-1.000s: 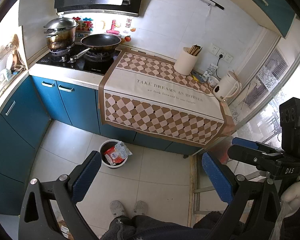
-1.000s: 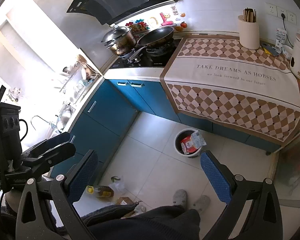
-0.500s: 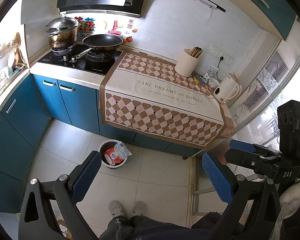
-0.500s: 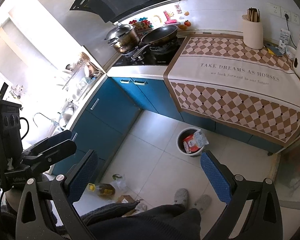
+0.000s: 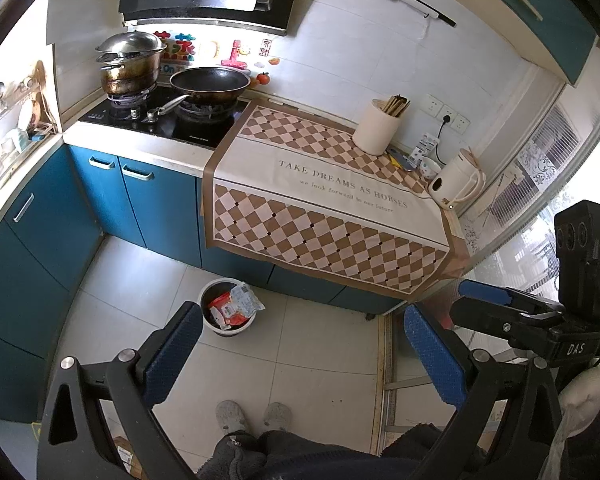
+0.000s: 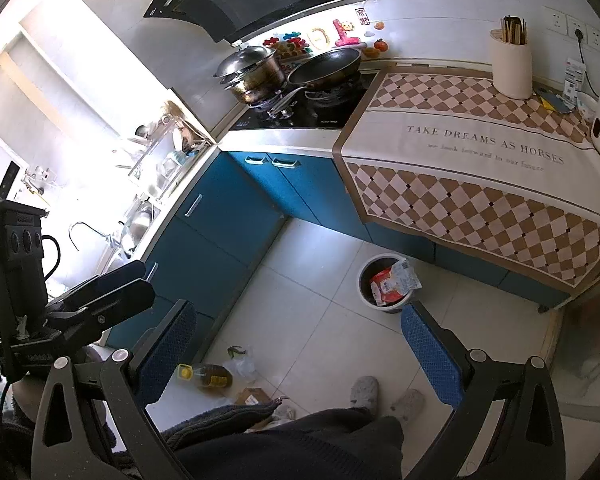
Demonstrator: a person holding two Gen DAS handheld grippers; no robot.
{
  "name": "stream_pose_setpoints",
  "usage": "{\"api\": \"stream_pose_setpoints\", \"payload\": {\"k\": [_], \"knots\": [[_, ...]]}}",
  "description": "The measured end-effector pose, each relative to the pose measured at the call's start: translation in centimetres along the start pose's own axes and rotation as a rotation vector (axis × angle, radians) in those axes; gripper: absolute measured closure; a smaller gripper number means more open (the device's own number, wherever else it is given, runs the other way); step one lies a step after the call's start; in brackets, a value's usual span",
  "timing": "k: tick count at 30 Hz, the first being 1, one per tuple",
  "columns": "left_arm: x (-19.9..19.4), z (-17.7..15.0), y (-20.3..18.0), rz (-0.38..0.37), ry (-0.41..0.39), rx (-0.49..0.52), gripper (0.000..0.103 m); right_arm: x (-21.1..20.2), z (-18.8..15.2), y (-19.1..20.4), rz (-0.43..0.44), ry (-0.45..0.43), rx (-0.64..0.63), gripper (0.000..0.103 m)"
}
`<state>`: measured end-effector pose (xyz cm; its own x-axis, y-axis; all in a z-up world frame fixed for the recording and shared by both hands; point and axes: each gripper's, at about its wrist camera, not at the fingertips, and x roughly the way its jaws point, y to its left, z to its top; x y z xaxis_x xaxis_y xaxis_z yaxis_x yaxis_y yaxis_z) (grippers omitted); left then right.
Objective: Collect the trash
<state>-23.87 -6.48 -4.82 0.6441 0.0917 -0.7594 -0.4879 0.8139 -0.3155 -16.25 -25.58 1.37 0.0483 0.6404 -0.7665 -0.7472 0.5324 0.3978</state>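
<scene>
Looking down past my own dark trousers, which cut off the bottom of both views, I see two grey slippers [image 5: 231,416] on the tiled floor. My left gripper [image 5: 300,344] hangs released, blue pads spread wide with nothing between them; my right gripper [image 6: 298,340] is likewise spread and empty. Each one's body blocks a lower corner of the other's view.

Using the bin [image 5: 210,322] as my landmark: it stands on the floor just ahead of the slippers, close to the blue cabinet fronts. Red and clear wrappers [image 5: 234,306] fill it, and one clear packet pokes over its rim. What lies deeper inside I cannot make out.

Left of the bin, near the cabinet corner, an oil bottle [image 6: 206,376] lies on its side beside a crumpled clear bag [image 6: 242,364] and a small cardboard box [image 6: 254,396], the box partly hidden by my clothing.

Beyond the bin, the checked cloth [image 5: 320,200] drapes over the counter edge. Farther back stand a chopstick holder [image 5: 376,132], a white kettle [image 5: 456,184], a black pan [image 5: 210,86] and a lidded pot [image 5: 130,64]. The sink side, far left of the bin, is washed out by glare.
</scene>
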Motion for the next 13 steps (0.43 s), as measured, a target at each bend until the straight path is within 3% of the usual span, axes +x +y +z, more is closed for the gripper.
{"api": "stream_pose_setpoints", "payload": {"k": [13], "knots": [[0.06,-0.28,0.11,-0.003,-0.004,-0.012,0.000,0.53,0.43,0.30,0.008,0.010,-0.009,0.000]]}}
